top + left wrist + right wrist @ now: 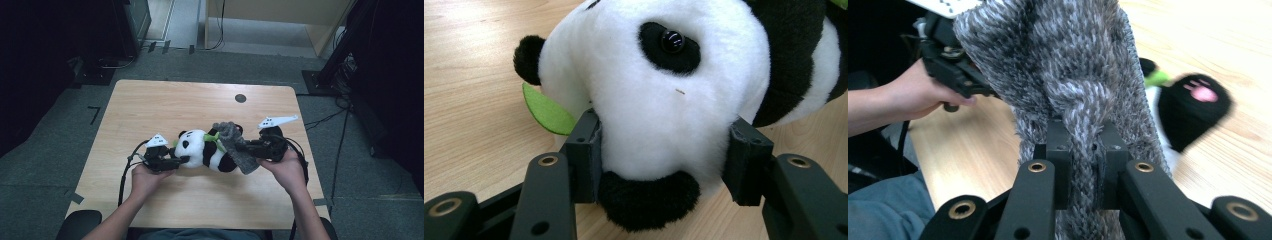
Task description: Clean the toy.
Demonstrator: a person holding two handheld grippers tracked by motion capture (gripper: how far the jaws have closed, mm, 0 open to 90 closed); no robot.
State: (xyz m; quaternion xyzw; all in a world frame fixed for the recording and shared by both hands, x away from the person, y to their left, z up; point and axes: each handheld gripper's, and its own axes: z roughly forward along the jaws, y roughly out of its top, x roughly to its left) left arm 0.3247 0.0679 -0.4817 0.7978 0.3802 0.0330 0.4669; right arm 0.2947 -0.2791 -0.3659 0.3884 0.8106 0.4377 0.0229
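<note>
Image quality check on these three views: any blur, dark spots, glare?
High view: room edges fall to near black, the table is evenly lit, mild glare at its far edge. Left gripper view: the panda is sharp, soft glare on the wood at top left. Right gripper view: the grey knit is crisp, the panda's paw behind is blurred.

Both grippers, left (pixel 186 159) and right (pixel 240 146), clamped tight.
</note>
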